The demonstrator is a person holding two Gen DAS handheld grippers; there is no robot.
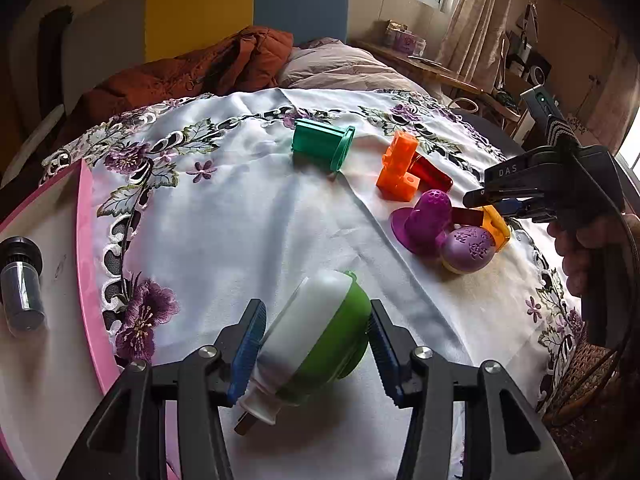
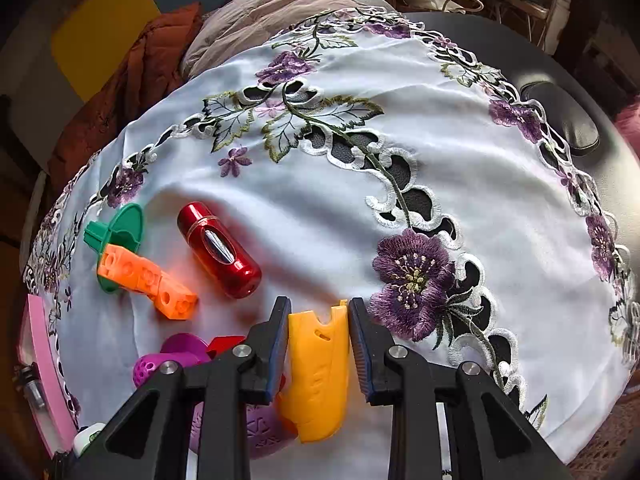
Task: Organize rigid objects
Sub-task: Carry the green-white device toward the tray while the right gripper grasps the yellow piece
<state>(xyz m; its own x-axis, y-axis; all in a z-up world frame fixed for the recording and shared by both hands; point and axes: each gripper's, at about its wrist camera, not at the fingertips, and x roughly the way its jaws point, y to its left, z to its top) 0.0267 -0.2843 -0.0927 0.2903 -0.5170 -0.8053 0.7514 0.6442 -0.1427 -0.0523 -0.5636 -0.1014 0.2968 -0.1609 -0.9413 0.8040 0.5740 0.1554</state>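
Note:
My left gripper [image 1: 316,312] is shut on a green-and-white plastic container [image 1: 320,340], which hangs tilted just above the white embroidered cloth [image 1: 240,220]. In the right wrist view my right gripper [image 2: 319,308] points steeply down, its blue pads pressed on both sides of a yellow plastic piece [image 2: 318,368]. The left wrist view shows that gripper [image 1: 476,198] at the right, over the yellow piece [image 1: 498,226]. Beside it lie a purple perforated dome [image 1: 424,220], a purple egg [image 1: 468,248], an orange block [image 1: 398,168], a red cylinder [image 2: 220,250] and a green spool [image 1: 322,144].
A pink-rimmed tray [image 1: 86,240] at the left edge holds a dark jar [image 1: 20,284]. A brown jacket [image 1: 200,68] and bedding lie beyond the cloth. A black cushion [image 2: 560,120] sits past the cloth's right border. A hand [image 1: 580,248] grips the right tool.

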